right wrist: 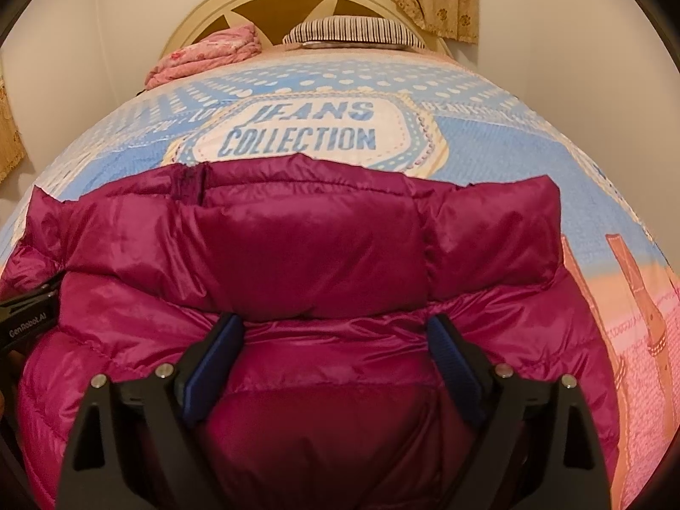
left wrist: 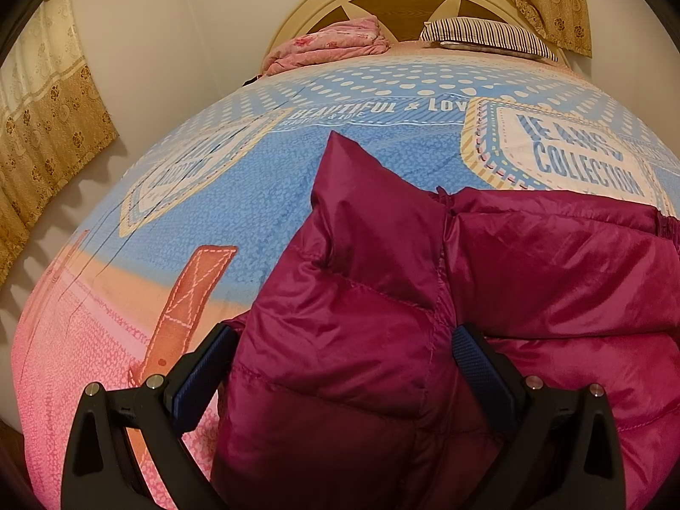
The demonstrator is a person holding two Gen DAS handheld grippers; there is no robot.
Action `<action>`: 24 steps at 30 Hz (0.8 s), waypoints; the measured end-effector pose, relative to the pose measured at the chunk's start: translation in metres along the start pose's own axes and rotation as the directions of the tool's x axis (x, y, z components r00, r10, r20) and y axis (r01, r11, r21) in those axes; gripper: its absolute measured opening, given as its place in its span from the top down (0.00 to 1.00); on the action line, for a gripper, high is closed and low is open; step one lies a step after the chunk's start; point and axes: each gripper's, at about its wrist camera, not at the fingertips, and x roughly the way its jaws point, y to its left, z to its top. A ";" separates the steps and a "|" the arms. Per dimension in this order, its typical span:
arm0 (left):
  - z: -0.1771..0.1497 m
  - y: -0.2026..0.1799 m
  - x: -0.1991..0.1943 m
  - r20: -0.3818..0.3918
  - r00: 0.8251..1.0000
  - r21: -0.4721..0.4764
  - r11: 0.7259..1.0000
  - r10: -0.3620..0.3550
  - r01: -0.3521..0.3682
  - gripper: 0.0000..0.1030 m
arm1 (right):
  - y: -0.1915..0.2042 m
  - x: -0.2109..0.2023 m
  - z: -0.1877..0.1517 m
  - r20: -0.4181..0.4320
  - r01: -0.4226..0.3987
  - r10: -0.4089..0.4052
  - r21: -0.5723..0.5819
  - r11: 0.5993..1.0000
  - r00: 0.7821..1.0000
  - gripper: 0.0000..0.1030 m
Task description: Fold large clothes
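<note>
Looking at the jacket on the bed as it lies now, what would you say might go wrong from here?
1. The puffy jacket is shiny and thick; both the left tool and the right tool stand open around bulging fabric, so a grip may slip.
2. The sleeve stands up in a peak and may flop back unfolded.
3. Dragging could rumple the bedspread.

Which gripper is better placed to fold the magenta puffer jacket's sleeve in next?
Probably left. The left gripper straddles the raised sleeve edge of the magenta quilted puffer jacket, jaws open around it. The right gripper hangs open over the jacket's middle.
</note>
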 end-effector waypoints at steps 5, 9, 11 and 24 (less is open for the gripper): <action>0.000 0.000 0.000 0.001 1.000 0.001 1.000 0.004 -0.004 0.01 | 0.001 0.001 0.000 -0.009 0.003 -0.003 -0.004 1.000 1.000 0.11; 0.002 0.000 -0.002 -0.007 1.000 0.013 1.000 0.012 -0.012 0.01 | 0.002 0.001 0.000 -0.012 0.010 -0.010 -0.010 1.000 1.000 0.11; 0.004 0.001 -0.008 -0.036 0.999 0.012 1.000 0.017 -0.017 0.01 | 0.004 0.000 0.001 -0.015 0.019 -0.019 -0.016 1.000 1.000 0.11; -0.042 -0.005 -0.055 0.042 0.995 0.038 0.995 -0.096 0.094 0.01 | 0.058 -0.057 -0.031 0.067 -0.006 0.016 -0.146 0.989 0.998 0.07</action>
